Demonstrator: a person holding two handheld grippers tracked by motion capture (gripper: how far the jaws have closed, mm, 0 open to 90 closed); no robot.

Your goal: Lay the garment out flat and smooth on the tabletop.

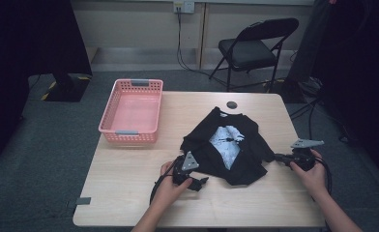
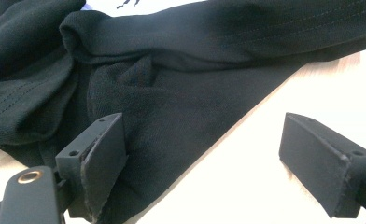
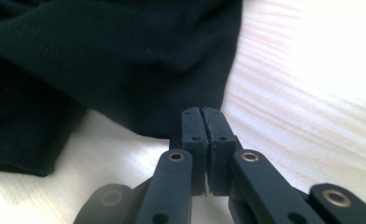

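Wooden table (image 1: pixel 129 193): black T-shirt (image 1: pixel 226 145) lies crumpled, unfolded. Right gripper (image 3: pixel 202 114) pinches its edge; left gripper (image 2: pixel 209 154) spread wide beside hem. Folding barely started.

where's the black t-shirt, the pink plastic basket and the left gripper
black t-shirt with white print (image 1: pixel 248 159): high view, plain black cloth.
pink plastic basket (image 1: pixel 128 132): high view, near rim.
left gripper (image 2: pixel 209 163): left gripper view, between open jaws.

Matt black knit-cloth shirt (image 1: pixel 226 145) on smooth pale wood table (image 1: pixel 129 193).
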